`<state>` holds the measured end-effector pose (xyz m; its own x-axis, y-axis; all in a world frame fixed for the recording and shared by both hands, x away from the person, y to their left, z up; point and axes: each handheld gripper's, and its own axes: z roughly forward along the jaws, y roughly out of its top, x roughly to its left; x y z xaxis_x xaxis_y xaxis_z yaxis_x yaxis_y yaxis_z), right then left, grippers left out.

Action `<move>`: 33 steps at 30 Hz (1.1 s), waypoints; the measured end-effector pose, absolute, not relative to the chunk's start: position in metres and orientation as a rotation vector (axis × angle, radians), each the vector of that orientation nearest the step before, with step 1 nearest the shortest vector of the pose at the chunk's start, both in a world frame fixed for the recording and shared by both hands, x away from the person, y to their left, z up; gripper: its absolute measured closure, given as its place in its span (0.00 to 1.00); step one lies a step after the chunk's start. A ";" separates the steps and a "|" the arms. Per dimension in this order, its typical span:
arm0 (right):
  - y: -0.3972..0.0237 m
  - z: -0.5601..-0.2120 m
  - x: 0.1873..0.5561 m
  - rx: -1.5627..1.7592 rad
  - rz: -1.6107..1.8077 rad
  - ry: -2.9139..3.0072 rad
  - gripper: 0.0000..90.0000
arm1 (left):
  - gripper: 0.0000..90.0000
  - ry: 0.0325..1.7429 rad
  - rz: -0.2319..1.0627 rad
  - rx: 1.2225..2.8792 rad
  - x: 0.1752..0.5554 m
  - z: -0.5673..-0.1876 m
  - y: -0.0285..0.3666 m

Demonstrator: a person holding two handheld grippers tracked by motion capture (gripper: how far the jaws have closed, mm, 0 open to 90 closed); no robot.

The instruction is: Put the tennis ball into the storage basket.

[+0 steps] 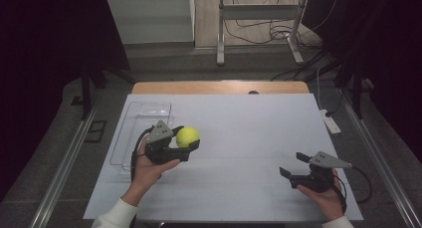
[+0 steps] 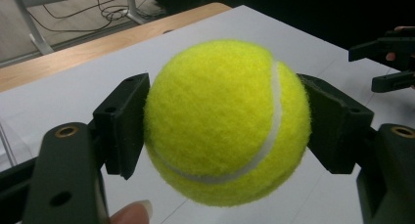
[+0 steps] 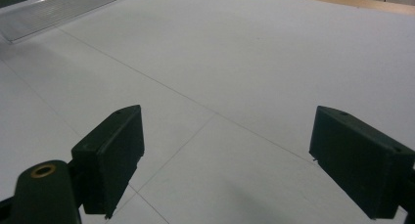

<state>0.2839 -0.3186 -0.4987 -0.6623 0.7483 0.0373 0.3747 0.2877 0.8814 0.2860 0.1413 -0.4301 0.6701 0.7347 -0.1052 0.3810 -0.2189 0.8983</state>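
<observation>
The left gripper (image 1: pixel 190 147) clamps a fuzzy yellow-green ball (image 1: pixel 187 136), round with a curved white seam, between its flat black pads, lifted off the table (image 1: pixel 249 138) near the left edge. A clear, ribbed plastic tray (image 1: pixel 144 113) lies just beside it along that edge. The right gripper (image 1: pixel 293 164) rests near the front right corner, its blocky matte jaws wide apart and empty over the smooth white sheet.
</observation>
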 end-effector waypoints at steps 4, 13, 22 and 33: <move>-0.318 -0.499 0.284 1.013 1.330 2.180 0.15 | 0.30 0.886 0.424 1.826 0.287 -0.427 0.143; -0.319 -0.499 0.284 1.014 1.329 2.179 0.15 | 0.30 0.895 0.436 1.797 0.289 -0.421 0.150; -0.319 -0.499 0.284 1.010 1.330 2.179 0.15 | 0.30 0.905 0.440 1.781 0.291 -0.418 0.153; -0.319 -0.499 0.284 1.009 1.330 2.178 0.15 | 0.30 0.910 0.442 1.763 0.298 -0.414 0.154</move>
<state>0.2839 -0.3186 -0.4986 -0.6623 0.7484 0.0357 0.3734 0.2884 0.8817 0.2977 0.1542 -0.4140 0.6418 0.7561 -0.1278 0.3664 -0.1561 0.9173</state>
